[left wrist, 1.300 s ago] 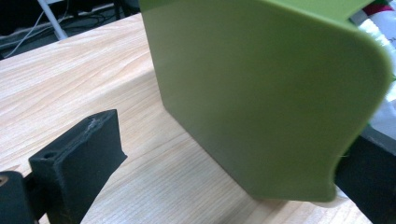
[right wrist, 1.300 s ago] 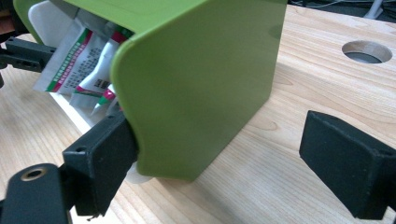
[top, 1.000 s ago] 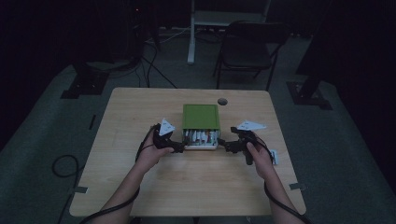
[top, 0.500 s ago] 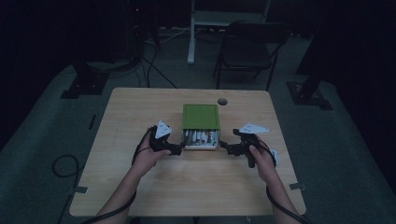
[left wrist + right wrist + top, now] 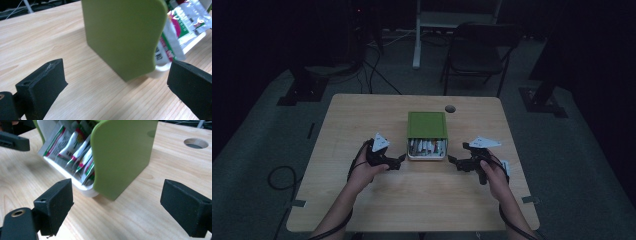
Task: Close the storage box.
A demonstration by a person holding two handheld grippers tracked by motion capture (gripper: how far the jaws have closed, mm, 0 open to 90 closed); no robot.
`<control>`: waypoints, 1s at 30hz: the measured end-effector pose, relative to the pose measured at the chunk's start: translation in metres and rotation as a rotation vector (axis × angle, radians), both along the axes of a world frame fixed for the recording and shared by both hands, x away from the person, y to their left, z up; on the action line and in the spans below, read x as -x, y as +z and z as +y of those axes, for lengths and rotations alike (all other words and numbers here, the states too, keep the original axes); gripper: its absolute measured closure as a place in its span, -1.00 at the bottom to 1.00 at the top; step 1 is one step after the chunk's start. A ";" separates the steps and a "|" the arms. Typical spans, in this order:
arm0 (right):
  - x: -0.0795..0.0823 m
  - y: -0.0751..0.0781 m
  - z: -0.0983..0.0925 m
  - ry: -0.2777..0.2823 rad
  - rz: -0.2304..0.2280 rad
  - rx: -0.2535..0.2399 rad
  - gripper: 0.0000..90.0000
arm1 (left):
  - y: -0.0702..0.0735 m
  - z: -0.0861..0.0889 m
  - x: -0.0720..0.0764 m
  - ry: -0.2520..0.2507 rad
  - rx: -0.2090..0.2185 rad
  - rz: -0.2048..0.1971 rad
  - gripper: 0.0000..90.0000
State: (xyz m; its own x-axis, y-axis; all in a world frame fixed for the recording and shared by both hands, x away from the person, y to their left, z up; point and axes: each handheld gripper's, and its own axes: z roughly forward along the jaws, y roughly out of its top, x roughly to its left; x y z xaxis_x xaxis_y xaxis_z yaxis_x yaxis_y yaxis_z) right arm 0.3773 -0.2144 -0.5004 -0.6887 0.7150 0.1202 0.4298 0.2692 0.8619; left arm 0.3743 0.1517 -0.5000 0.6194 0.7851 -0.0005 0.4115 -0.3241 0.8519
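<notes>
On the wooden counter (image 5: 362, 125), in the high view, a green box (image 5: 427, 125) of sachets (image 5: 426, 148) is lying between the left tongs (image 5: 401, 161) and the right tongs (image 5: 453, 162), both released. In the left gripper view, the wide-open jaws are framing the box's green wall. In the right gripper view, the open jaws are facing the box's corner and the sachets.

Packet (image 5: 426, 148) print too small
</notes>
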 end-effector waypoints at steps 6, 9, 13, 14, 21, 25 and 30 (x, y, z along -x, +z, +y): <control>0.009 -0.006 -0.002 0.008 0.013 -0.001 -0.76 | -0.006 0.012 0.004 0.033 -0.001 0.018 -0.96; 0.014 -0.009 -0.003 0.014 0.020 0.013 -0.76 | -0.009 0.017 0.006 0.047 -0.005 0.027 -0.96; 0.020 -0.014 -0.004 0.021 0.023 0.021 -0.76 | -0.014 0.023 0.009 0.069 -0.010 0.042 -0.96; 0.021 -0.015 -0.004 0.025 0.026 0.023 -0.76 | -0.015 0.025 0.010 0.072 -0.012 0.047 -0.96; 0.033 -0.022 -0.004 0.038 0.039 0.025 -0.76 | -0.022 0.033 0.016 0.108 -0.010 0.065 -0.96; 0.037 -0.024 -0.004 0.045 0.042 0.031 -0.76 | -0.025 0.038 0.019 0.137 -0.004 0.073 -0.96; 0.044 -0.029 -0.004 0.058 0.047 0.044 -0.76 | -0.028 0.046 0.023 0.175 -0.013 0.087 -0.96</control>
